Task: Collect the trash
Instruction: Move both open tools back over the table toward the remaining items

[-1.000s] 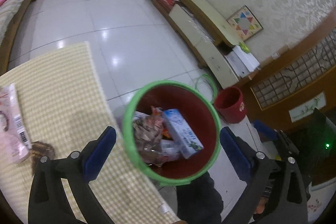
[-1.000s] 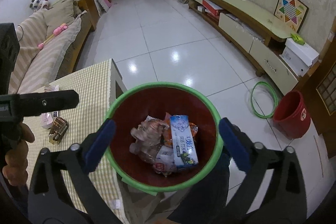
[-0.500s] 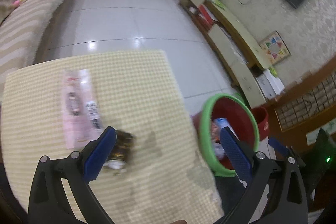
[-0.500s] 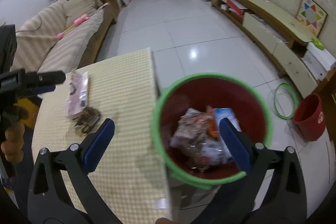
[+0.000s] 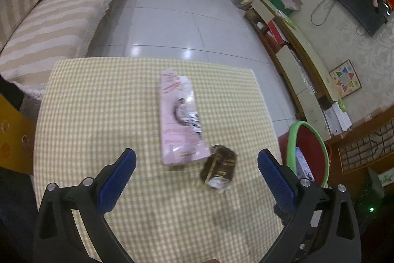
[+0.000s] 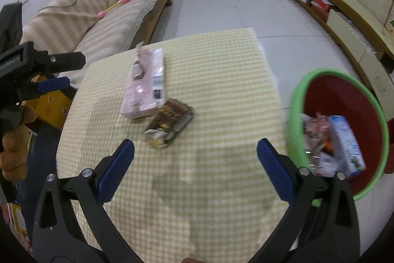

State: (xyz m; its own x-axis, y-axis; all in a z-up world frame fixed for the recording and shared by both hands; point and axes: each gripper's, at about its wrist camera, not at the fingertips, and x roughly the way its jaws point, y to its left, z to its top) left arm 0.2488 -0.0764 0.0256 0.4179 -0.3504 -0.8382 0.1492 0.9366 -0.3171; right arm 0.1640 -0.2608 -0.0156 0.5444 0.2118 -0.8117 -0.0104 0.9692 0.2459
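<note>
My left gripper and right gripper both gape empty over the yellow checked tablecloth, flat pink packet touching crumpled brown wrapper near its right edge, green-rimmed red bin beside, striped sofa, white tiled floor.

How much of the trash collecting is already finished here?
Done: the red bin with green rim already holds a blue-white carton and crumpled wrappers. In hand: nothing; left gripper and right gripper are both open. Left: the pink flat packet and brown crumpled wrapper on the checked tablecloth.

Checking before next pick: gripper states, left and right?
Left gripper: open, holding nothing, above the checked table.
Right gripper: open, holding nothing, near the brown wrapper.
</note>
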